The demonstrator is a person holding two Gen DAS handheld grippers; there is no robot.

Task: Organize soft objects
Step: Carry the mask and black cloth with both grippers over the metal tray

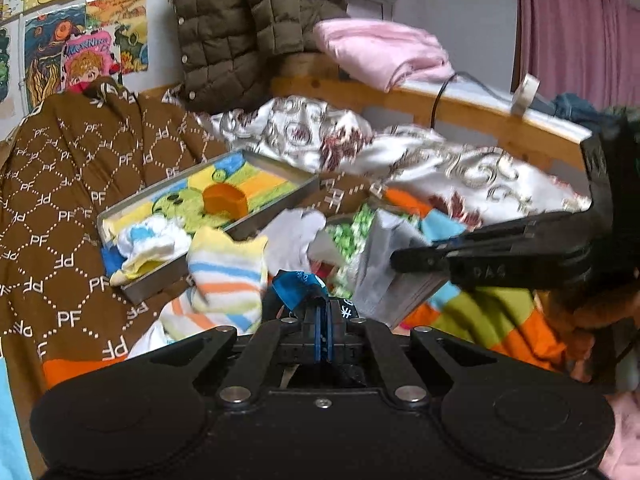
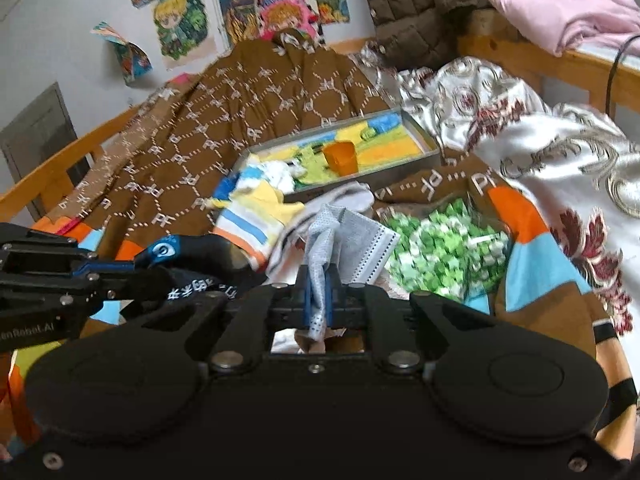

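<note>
Landmark: metal tray (image 2: 420, 136) on the brown PF-print blanket (image 2: 224, 112). Inside the tray: a colourful cartoon towel w/ an orange cup (image 2: 341, 157) on it, plus small blue-white socks (image 2: 272, 174) at its near end.

Left gripper (image 1: 323, 312), near side of the tray, is pressed together on a black-and-blue sock (image 1: 298, 282). Right gripper (image 2: 318, 296), also near side of the tray, pinches a grey-white face mask (image 2: 348, 240).

Striped yellow-blue-orange sock (image 1: 226, 276) lies just off the tray's near end. Green-white patterned cloth (image 2: 440, 244) sits to the right of the mask, well apart from the tray.
</note>
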